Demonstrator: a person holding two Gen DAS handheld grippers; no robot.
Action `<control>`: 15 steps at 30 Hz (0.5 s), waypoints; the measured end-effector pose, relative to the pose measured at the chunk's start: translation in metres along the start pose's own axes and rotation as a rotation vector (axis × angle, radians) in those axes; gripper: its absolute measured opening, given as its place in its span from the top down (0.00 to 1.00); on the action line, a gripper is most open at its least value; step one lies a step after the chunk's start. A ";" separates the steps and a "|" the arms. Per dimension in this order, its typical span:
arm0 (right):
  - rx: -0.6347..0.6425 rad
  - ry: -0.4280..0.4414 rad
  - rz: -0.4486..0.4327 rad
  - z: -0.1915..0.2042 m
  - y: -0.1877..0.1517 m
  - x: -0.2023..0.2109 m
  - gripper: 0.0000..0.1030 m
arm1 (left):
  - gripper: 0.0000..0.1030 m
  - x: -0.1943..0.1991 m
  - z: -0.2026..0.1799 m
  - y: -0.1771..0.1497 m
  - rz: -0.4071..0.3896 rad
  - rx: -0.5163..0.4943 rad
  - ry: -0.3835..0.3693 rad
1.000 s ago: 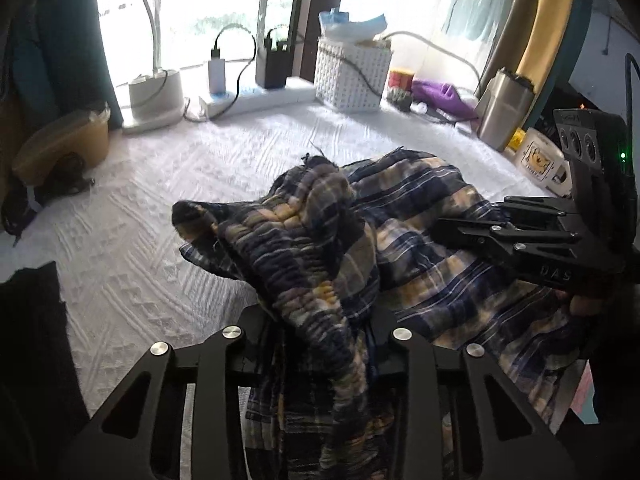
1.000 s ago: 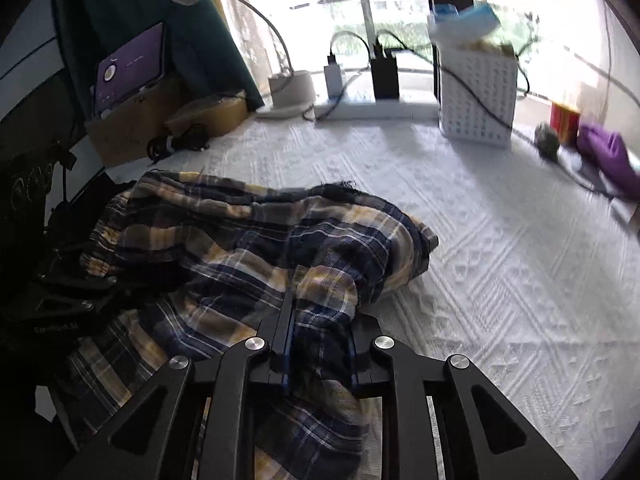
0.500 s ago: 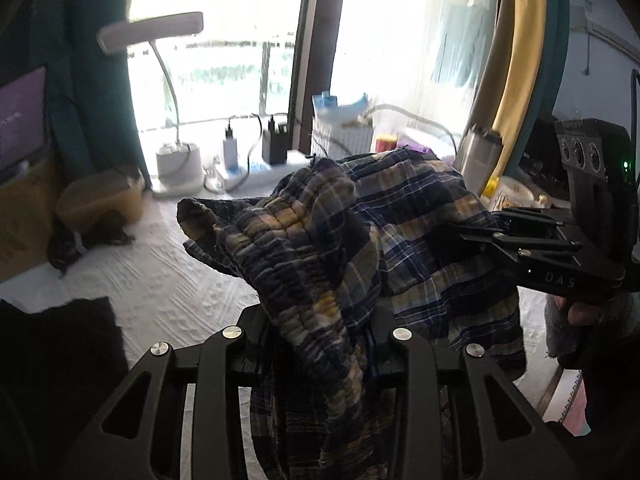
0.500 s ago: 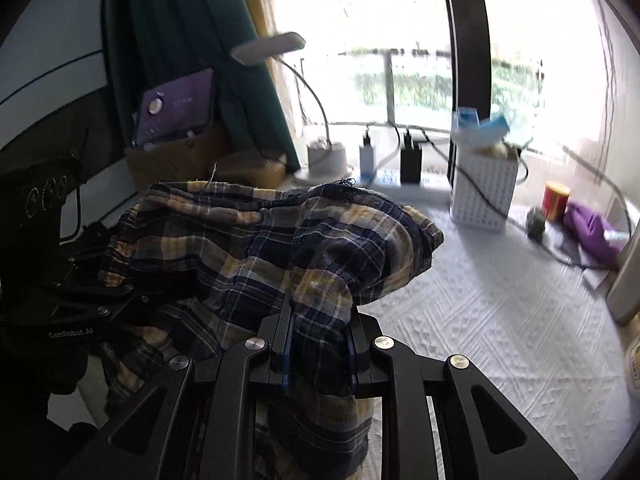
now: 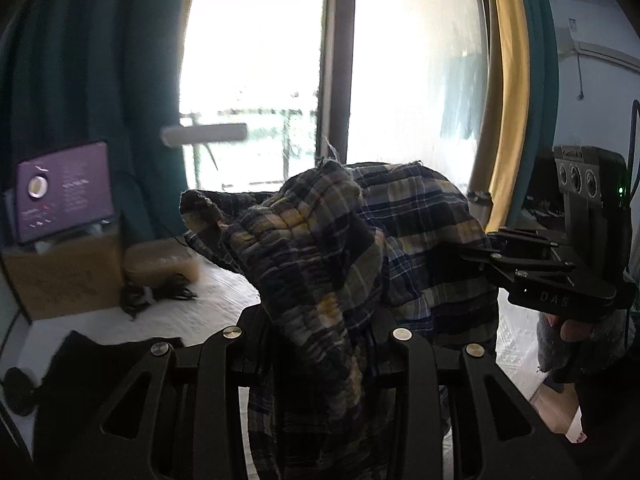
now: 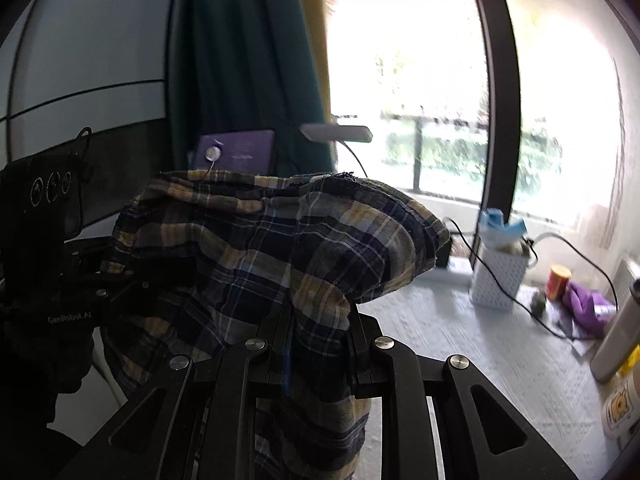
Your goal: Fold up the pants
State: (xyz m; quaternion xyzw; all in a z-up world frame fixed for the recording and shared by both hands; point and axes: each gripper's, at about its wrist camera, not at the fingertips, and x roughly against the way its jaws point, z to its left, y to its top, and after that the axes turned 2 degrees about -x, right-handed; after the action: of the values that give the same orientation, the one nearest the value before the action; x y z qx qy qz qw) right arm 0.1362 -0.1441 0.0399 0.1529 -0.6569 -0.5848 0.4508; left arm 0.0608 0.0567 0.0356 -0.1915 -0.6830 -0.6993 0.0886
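a lived-in room at home: tall teal curtains (image 6: 240,60) beside a bright balcony window (image 6: 408,80), a white textured bedspread (image 6: 460,344), a slim white desk lamp (image 6: 336,133), a white woven basket (image 6: 498,276) and a steel tumbler (image 6: 616,336).

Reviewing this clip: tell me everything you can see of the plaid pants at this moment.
The plaid pants are thin woven cloth checked in navy, yellow and white, with a gathered, puckered band and frayed threads at the top edge. They hang bunched and unfolded, held up above the white textured cover. The left gripper is shut on the gathered band; the right gripper is shut on another bunch of the cloth. The fabric sags between the two and drapes down past the fingers. Whether the lower end touches the cover is hidden.
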 end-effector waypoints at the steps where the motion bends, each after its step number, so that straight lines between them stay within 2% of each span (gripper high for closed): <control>1: 0.010 0.012 -0.009 0.006 0.003 0.001 0.81 | 0.68 0.010 0.004 0.000 -0.013 0.000 0.013; 10: 0.090 0.122 -0.072 0.063 0.021 -0.008 0.81 | 0.68 0.063 0.047 -0.007 -0.072 0.005 0.137; 15: 0.107 0.177 -0.050 0.085 0.023 -0.032 0.81 | 0.68 0.076 0.070 -0.013 -0.078 0.028 0.194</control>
State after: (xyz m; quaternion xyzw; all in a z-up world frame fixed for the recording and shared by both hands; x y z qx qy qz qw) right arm 0.0956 -0.0611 0.0556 0.2444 -0.6406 -0.5442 0.4835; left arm -0.0031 0.1374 0.0522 -0.0948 -0.6878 -0.7079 0.1296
